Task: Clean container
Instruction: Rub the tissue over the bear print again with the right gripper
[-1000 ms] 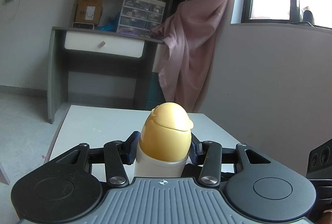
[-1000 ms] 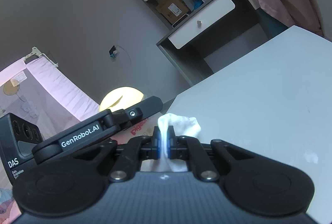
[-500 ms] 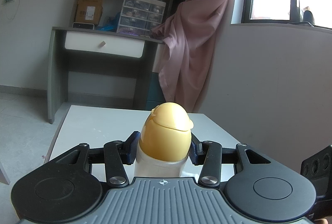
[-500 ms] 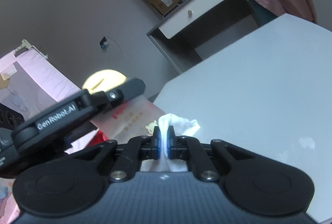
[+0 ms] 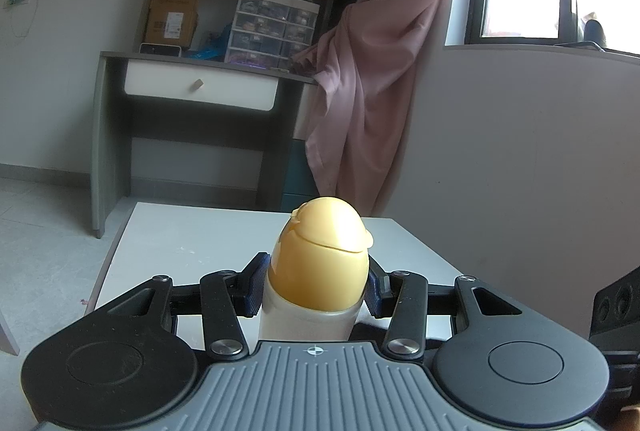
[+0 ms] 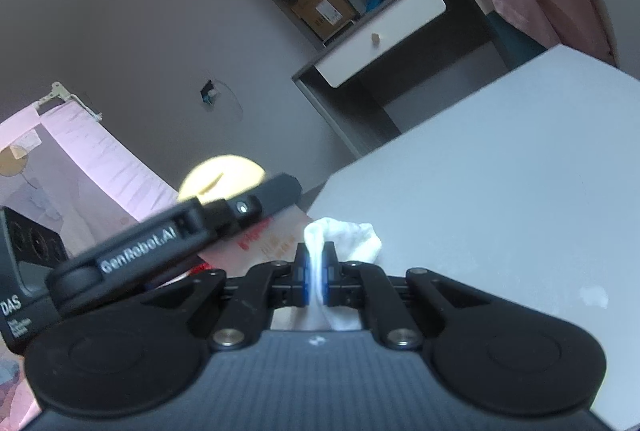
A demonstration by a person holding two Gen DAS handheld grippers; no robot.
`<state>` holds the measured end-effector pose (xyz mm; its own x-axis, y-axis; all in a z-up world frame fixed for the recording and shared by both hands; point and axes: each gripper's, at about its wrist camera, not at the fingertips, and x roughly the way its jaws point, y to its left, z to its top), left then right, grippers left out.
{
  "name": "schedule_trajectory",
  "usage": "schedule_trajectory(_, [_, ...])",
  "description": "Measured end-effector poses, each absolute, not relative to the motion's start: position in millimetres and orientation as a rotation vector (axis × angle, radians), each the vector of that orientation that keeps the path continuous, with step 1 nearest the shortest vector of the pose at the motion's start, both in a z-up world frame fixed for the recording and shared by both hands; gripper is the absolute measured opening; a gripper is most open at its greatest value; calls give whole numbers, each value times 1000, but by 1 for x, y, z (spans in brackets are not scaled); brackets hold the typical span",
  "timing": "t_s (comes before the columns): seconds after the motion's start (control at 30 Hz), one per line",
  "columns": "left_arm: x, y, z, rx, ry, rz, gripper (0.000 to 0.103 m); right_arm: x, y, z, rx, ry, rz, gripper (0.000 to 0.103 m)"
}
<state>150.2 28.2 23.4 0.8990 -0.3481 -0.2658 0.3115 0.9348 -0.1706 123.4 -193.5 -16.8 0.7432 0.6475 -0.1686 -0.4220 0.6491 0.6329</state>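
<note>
My left gripper (image 5: 316, 291) has its fingers (image 5: 256, 283) clamped on the white bottle (image 5: 308, 319) with the yellow cap, upright over the white table (image 5: 192, 231). My right gripper (image 6: 316, 275) is pinched tight on a white cloth (image 6: 352, 235), just beside the bottle.

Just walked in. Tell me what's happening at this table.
A person is holding a two-finger gripper in each hand to clean a container. The left gripper has its jaws shut on a white plastic bottle with a rounded yellow flip cap, held upright above the white table. The right gripper has its jaws clamped on a crumpled white cloth, beside the left gripper. The cloth is not touching the bottle; the cap is closed.
</note>
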Motion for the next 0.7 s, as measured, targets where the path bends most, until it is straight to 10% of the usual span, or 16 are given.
schedule_trajectory(0.7, [149,31,25,-123,297,-343,48,129,-190,-30,582,469,596,6])
